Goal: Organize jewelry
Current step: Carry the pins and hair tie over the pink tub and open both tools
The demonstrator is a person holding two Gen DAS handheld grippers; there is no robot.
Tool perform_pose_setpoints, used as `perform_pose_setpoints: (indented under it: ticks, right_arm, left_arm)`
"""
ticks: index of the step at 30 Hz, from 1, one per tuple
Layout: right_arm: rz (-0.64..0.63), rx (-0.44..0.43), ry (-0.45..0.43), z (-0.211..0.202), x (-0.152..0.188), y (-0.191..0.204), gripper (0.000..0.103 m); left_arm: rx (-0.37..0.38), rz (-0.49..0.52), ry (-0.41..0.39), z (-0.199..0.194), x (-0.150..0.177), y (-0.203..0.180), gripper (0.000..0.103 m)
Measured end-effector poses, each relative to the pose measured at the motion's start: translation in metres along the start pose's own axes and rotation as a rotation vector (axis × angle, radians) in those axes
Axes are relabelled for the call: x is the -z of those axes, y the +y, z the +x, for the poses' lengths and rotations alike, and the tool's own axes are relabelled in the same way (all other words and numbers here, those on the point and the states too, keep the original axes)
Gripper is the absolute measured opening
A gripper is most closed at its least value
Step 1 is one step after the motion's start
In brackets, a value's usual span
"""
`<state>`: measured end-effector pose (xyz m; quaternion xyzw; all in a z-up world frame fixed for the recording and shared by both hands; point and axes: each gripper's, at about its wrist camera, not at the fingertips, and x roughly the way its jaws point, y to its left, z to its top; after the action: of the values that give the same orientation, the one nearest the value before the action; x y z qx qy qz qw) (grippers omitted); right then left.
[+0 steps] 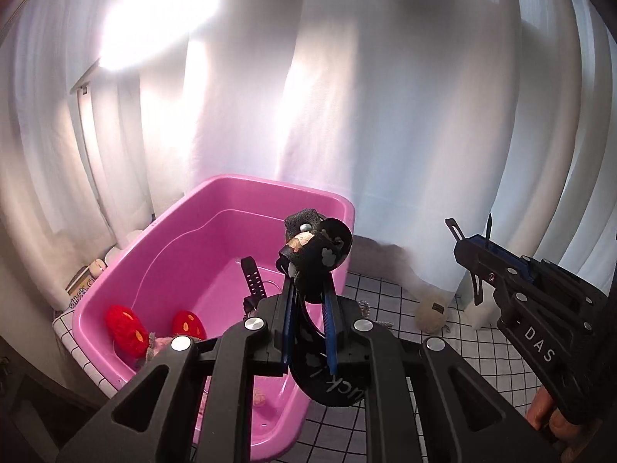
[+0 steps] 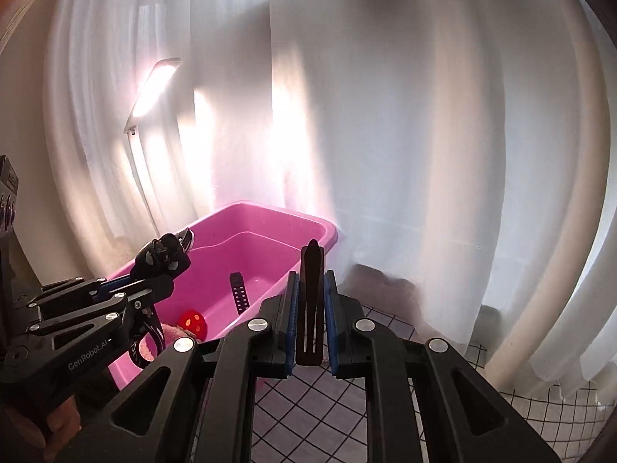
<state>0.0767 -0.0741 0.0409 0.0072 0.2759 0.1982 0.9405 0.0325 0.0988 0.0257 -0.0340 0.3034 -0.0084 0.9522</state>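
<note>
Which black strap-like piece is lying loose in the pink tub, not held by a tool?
The black perforated strap on the pink plastic tub floor; the other black pieces are clamped in tools.

Your way into the pink tub (image 2: 270,223) is open from above; a watch strap (image 2: 239,293) and red plush pieces (image 1: 127,328) crowd its floor. White curtains (image 2: 405,135) wall off the far side, while the checked tabletop (image 2: 308,405) to the right lies mostly open.

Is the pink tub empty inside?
No, the pink tub holds two red strawberry-like things and a black strap with holes lying on its floor.
</note>
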Motion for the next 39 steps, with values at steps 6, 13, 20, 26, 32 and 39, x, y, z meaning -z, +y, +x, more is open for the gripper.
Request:
perform_pose_setpoints:
  ticks: [6,13,20,26,32,39]
  right_arm:
    - [-0.069,-0.095,0.033,0.041,-0.021,0.053,0.013]
    - [-0.095,-0.168,0.157,0.096,-0.021,0.092,0.013]
    - [-0.121,-0.147,0.286,0.136,-0.012,0.114,0.013]
    - [-0.118,-0.105,0.337,0.149,-0.010,0.111,0.013]
    - [-0.117,-0.069,0.346,0.145,-0.013,0.106,0.048]
    - [-0.105,-0.042,0.314,0.135,-0.016,0.101,0.053]
  left_arm:
    - [-0.093,-0.063,0.008,0.005,-0.005,0.061,0.013]
    - [-0.147,-0.114,0.090,0.030,0.008,0.105,0.013]
    - [-0.157,-0.147,0.166,0.052,0.021,0.121,0.014]
    - [-0.174,-0.161,0.214,0.063,0.025,0.128,0.018]
    - [-0.185,-0.178,0.216,0.061,0.025,0.131,0.046]
    - [-0.247,-0.150,0.149,0.045,0.017,0.127,0.085]
